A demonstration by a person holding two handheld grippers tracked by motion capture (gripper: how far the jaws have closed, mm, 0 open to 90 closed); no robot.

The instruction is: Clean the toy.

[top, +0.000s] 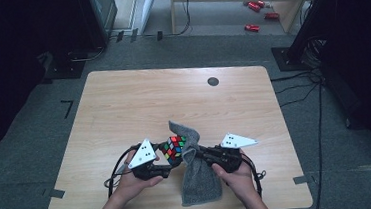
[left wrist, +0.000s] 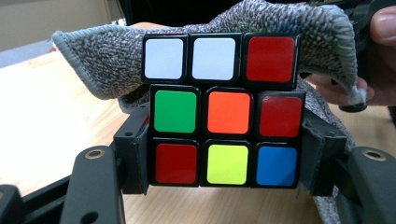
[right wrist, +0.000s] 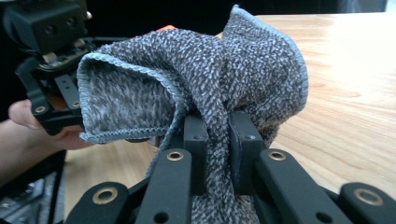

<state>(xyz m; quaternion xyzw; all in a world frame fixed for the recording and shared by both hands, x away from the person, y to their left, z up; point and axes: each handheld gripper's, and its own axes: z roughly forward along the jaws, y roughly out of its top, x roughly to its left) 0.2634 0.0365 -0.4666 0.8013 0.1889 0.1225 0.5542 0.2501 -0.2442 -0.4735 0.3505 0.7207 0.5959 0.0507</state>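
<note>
Writing: none readable on any item
Cube: a puzzle cube (left wrist: 223, 109) with glossy coloured stickers on a black plastic frame fills the centre of the left gripper view; top row white, white, red, middle row green, orange, red, bottom row red, yellow, blue
Left hand-held gripper (left wrist: 224, 161): jaws clamped on the cube's two sides
Cloth: a grey knitted cloth (right wrist: 210, 88) with a stitched hem drapes behind the cube and hangs to the wooden tabletop (top: 123, 104) at lower centre of the high view
Right hand-held gripper (right wrist: 218, 140): jaws closed on a bunched fold of the cloth
Surroundings: small red objects (top: 256, 13) on the floor, upper right of the high view
</note>
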